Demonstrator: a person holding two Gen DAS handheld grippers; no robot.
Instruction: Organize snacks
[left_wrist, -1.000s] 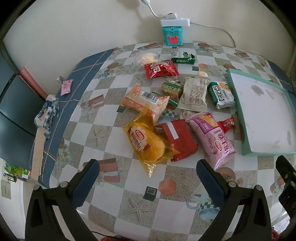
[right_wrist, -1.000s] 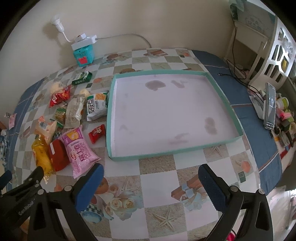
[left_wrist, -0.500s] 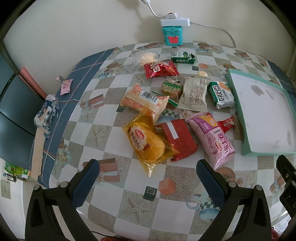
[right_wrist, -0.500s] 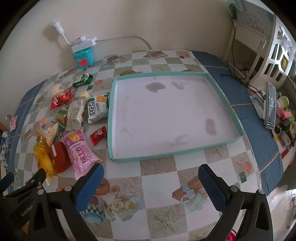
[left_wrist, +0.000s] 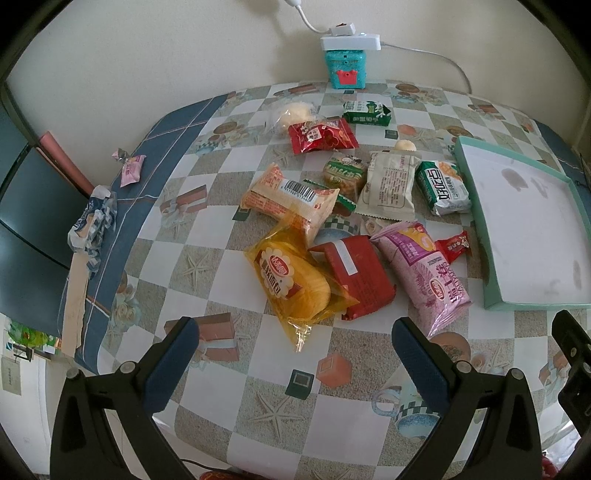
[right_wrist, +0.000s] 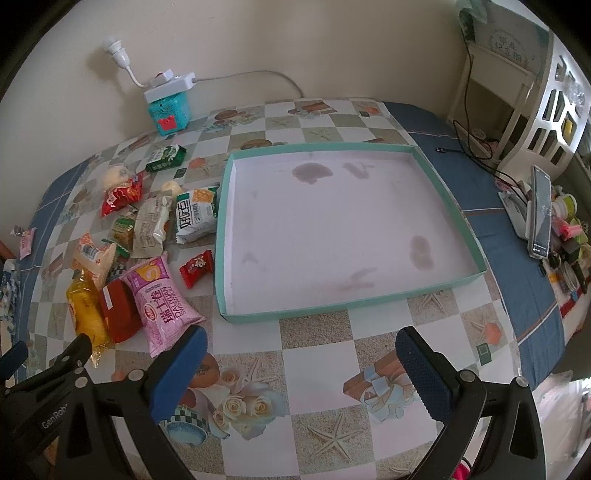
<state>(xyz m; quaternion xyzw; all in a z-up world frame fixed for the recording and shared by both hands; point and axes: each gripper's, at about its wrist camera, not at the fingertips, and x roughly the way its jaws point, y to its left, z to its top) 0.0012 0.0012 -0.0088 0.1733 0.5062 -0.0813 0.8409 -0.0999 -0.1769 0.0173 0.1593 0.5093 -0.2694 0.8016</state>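
Our left wrist camera looks down and forward over the snack pile (left_wrist: 332, 229), high above the table (left_wrist: 207, 236). Our right wrist camera, equally high, faces the teal tray (right_wrist: 221, 236). Both views share the snacks, the tray's edge and the teal box (left_wrist: 346, 70) by the wall.

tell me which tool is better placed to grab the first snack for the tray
Left. The left tool is open and faces the snack pile, with the yellow bread pack just ahead of its fingers. The right tool, also open, faces bare tablecloth in front of the teal tray, with the snacks off to its left.
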